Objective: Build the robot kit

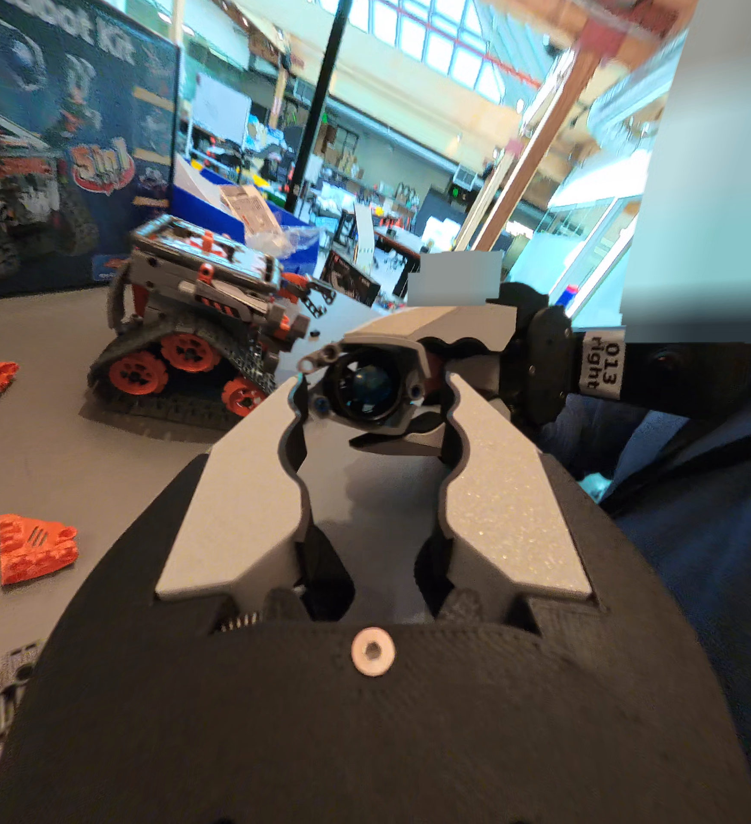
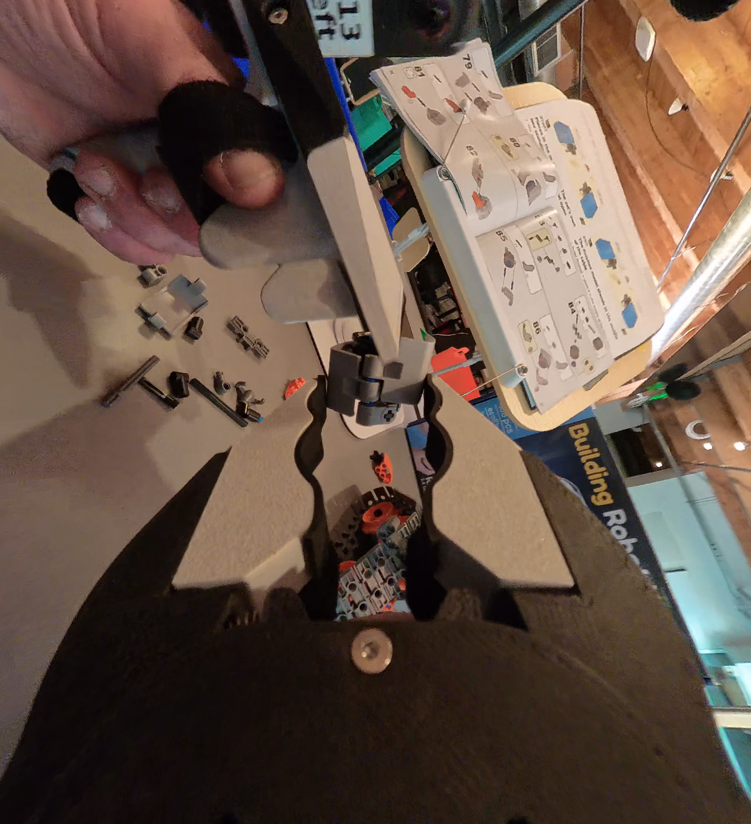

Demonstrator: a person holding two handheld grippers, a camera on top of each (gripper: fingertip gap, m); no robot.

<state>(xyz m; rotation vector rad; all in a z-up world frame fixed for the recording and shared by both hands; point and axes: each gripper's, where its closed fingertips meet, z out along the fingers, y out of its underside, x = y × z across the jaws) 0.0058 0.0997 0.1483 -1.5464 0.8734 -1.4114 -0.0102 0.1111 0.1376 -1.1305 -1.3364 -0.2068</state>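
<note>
Both tools (image 1: 376,383) (image 2: 371,392) pinching one grey brick assembly (image 2: 365,385), tips half-hidden, tracked model (image 1: 195,330) beyond.

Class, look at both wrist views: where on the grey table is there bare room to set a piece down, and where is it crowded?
Bare table lies between the tracked vehicle and the orange wedge piece. In the right wrist view, the patch below the black axles is also free. It is crowded around the small grey connectors.

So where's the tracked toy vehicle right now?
In the left wrist view, the tracked vehicle stands on the grey table, upper left of the left claw, before a dark blue box.
</note>
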